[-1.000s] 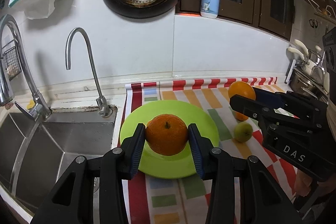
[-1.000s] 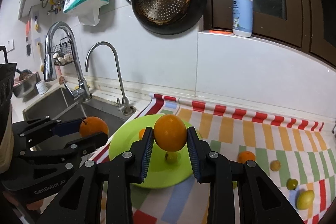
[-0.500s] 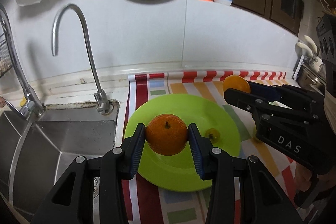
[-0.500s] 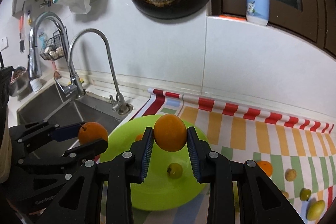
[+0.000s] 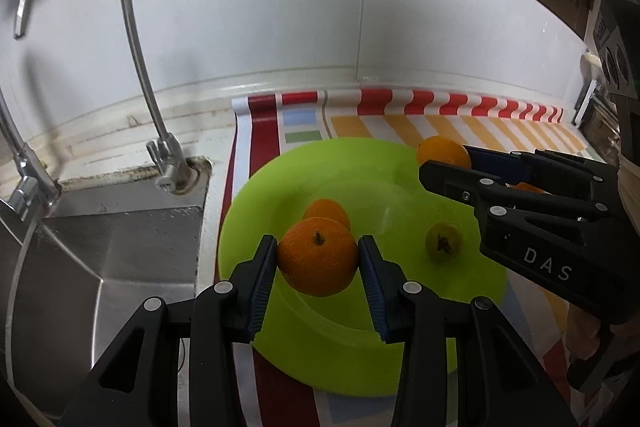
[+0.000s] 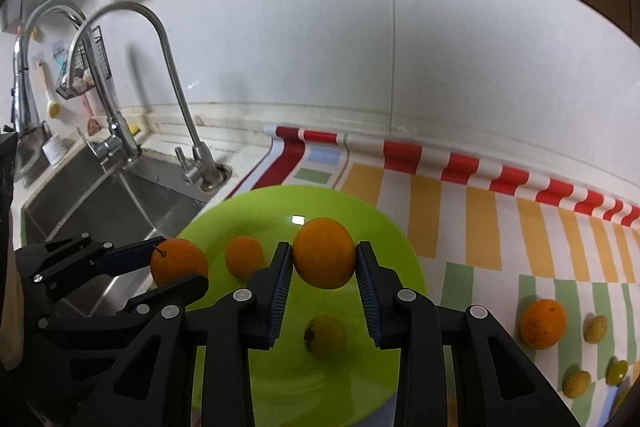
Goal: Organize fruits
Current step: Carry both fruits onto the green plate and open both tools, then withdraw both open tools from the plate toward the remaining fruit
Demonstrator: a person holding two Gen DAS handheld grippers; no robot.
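Note:
A lime-green plate (image 5: pixel 360 339) (image 6: pixel 384 223) lies on the striped mat beside the sink. My left gripper (image 5: pixel 318 259) (image 6: pixel 178 265) is shut on an orange with a dark stem (image 5: pixel 318 257) (image 6: pixel 178 261), held over the plate's left side. My right gripper (image 6: pixel 324 255) (image 5: pixel 444 157) is shut on a smooth orange (image 6: pixel 324 253) (image 5: pixel 442 151) above the plate's far right part. A small orange (image 5: pixel 328 213) (image 6: pixel 244 255) and a small yellow-green fruit (image 5: pixel 443 242) (image 6: pixel 324 335) rest on the plate.
A steel sink (image 5: pixel 100 247) (image 6: pixel 92 199) with a curved tap (image 5: pixel 132 39) (image 6: pixel 176 99) lies left of the mat. On the mat to the right lie an orange (image 6: pixel 543 323) and several small yellowish fruits (image 6: pixel 595 329). A white tiled wall (image 5: pixel 260 27) stands behind.
Both grippers came down and forward over the plate, each keeping its orange. The plate looks larger and closer, and the small orange on it has come into the left wrist view.

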